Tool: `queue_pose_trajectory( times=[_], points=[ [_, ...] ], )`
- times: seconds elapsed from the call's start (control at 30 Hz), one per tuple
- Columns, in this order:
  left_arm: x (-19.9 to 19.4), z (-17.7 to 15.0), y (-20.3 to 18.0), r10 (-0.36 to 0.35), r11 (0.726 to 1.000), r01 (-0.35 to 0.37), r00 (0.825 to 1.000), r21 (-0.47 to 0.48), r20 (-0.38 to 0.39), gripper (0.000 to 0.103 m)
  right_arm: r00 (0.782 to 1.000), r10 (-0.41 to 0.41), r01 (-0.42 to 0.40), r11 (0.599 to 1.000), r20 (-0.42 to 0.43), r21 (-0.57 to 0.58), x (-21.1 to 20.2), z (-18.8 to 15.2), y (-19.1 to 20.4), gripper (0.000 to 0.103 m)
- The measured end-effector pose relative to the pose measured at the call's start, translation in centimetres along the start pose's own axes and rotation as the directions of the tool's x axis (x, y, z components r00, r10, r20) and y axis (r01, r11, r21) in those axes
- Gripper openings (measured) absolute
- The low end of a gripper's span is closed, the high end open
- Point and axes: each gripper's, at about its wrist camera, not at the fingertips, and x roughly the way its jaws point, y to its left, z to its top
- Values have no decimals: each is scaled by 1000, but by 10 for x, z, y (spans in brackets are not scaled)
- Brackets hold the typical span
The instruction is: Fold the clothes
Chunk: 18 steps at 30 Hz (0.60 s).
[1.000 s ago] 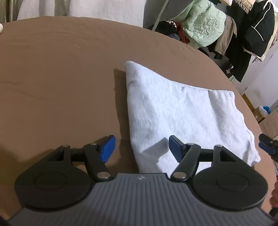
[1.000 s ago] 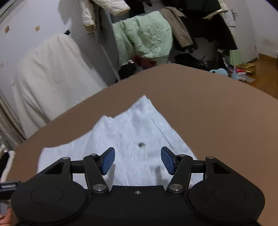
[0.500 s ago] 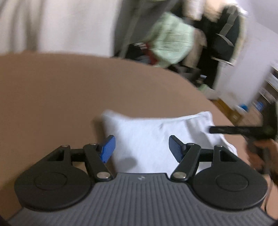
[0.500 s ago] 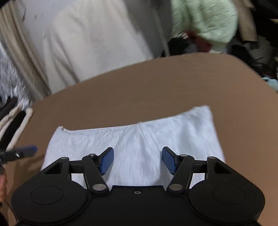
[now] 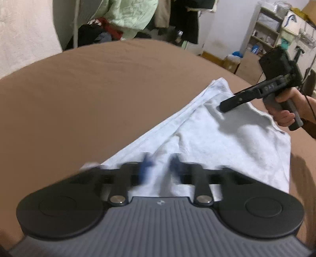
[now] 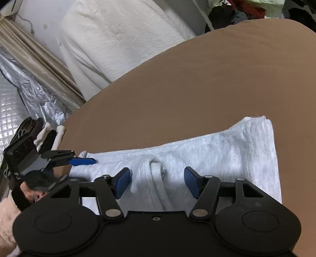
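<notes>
A folded white-grey garment (image 5: 237, 142) lies on the brown covered surface (image 5: 98, 89). My left gripper (image 5: 160, 168) is at its near corner. Its blurred jaws are closing and pinch a raised crease of the cloth. In the right wrist view the left gripper's blue pad (image 6: 83, 161) sits on the garment's (image 6: 217, 152) left end. My right gripper (image 6: 157, 183) hovers low over the near edge. Its jaws are closing, with a bunched ridge of cloth between them that the pads do not touch. From the left wrist view the right gripper (image 5: 222, 107) points down at the far end, held by a hand (image 5: 284, 116).
The brown surface (image 6: 197, 79) spreads wide beyond the garment. A rack of hanging clothes with a pale green jacket (image 5: 128, 13) stands behind it. Shelves (image 5: 276, 25) and a cardboard box (image 5: 246, 65) are at the right. A white draped shape (image 6: 118, 39) and silver foil (image 6: 11, 98) stand at the left.
Both hands swung round to opposite ends of the garment. The left jaws narrowed sharply onto a crease of cloth. The right jaws narrowed a little, and cloth now bunches up between them.
</notes>
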Motion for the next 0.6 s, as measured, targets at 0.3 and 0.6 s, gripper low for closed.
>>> queue_pose_trajectory(
  times=[0.3,0.6],
  points=[
    [-48,2,30,-61,972,56,998,-229,-14,7,998,44,-27,961,55,-275,-9,-1,68,14],
    [-102,-17,61,115,940,-104,993,-326,14,0,978,-183,143,934,-95,-328,53,26,79,18]
  ],
)
